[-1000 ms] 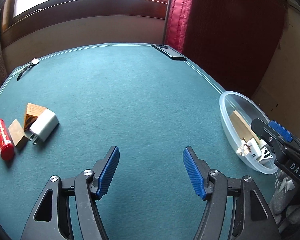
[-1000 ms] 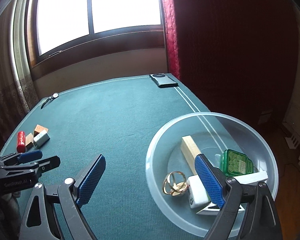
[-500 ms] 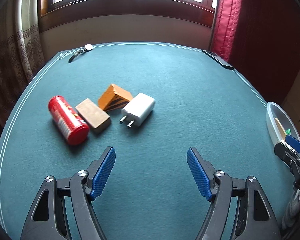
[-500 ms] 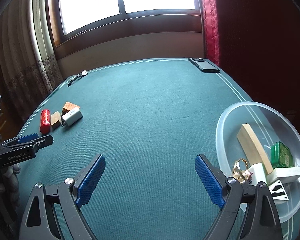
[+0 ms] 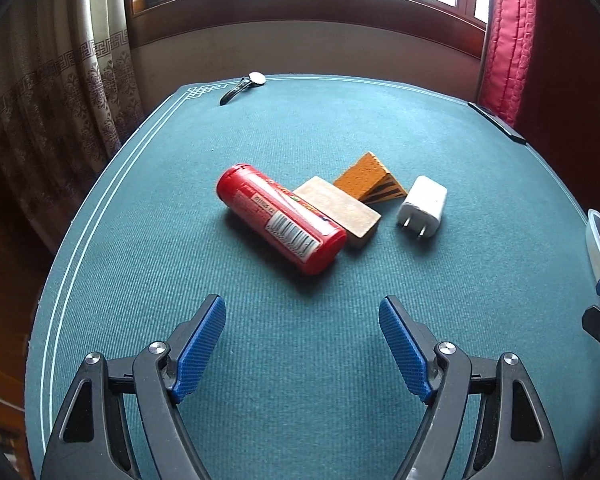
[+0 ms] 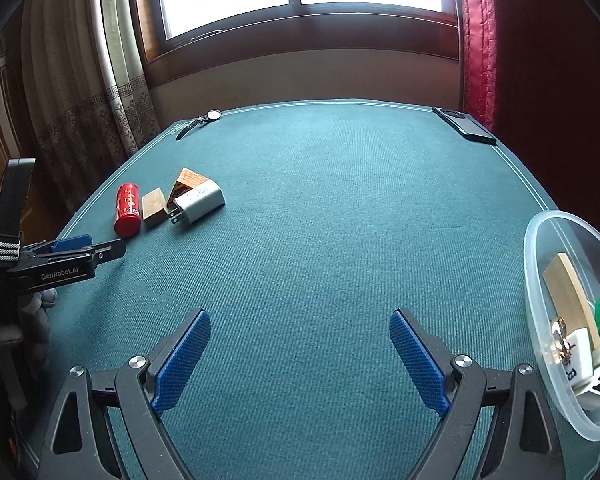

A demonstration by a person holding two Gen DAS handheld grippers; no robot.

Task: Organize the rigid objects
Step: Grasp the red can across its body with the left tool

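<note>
A red can (image 5: 280, 218) lies on its side on the green felt table (image 5: 260, 360), touching a tan wooden block (image 5: 338, 210). Behind them sit an orange wedge (image 5: 370, 178) and a white plug adapter (image 5: 422, 206). My left gripper (image 5: 302, 326) hovers just short of the can, its jaws opening, nothing between them. From the right wrist the same cluster shows far left: can (image 6: 127, 209), block (image 6: 154, 207), wedge (image 6: 188, 182), adapter (image 6: 200, 202). My right gripper (image 6: 300, 336) stands open and empty over bare felt. A clear bowl (image 6: 540, 240) at right holds several items.
A wristwatch (image 5: 242, 85) lies at the table's far left corner and a dark phone (image 6: 464, 125) at the far right edge. Curtains hang left and right of the window. The left gripper's body (image 6: 60, 264) shows at the left of the right wrist view.
Both grippers swung left across the table. The left one closed in on the can and block cluster and widened its jaws. The bowl slid to the right edge of the right wrist view.
</note>
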